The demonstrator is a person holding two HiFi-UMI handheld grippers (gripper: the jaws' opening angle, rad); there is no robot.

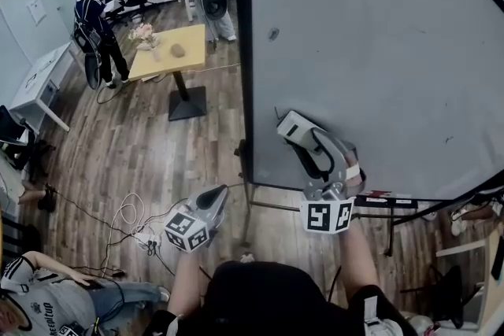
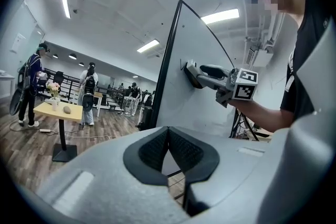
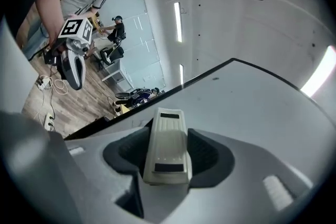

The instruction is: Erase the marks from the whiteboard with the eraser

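Showing the right gripper (image 1: 309,145) raised to the whiteboard (image 1: 378,51), its jaws clamped on either side of the pale eraser (image 1: 292,124). In the right gripper view the eraser stands lengthwise between the two dark pads and reaches out past them toward the board. Seen from the left gripper view, the eraser's far end lies against the board face, near the black left edge of the frame and toward its lower part. A small dark smudge (image 1: 273,34) sits higher on the board, well apart from the eraser, and a fainter speck (image 1: 449,140) lies out to the right. The left gripper (image 1: 213,199) is held low, beside the board and clear of it; its jaws meet at the tips with nothing between them. Behind, on the wooden floor (image 1: 134,145), a yellow table (image 1: 169,51) carries a bunch of flowers (image 1: 143,33); two standing persons (image 1: 96,31) are near it, and loose cables (image 1: 130,212) lie below the left gripper
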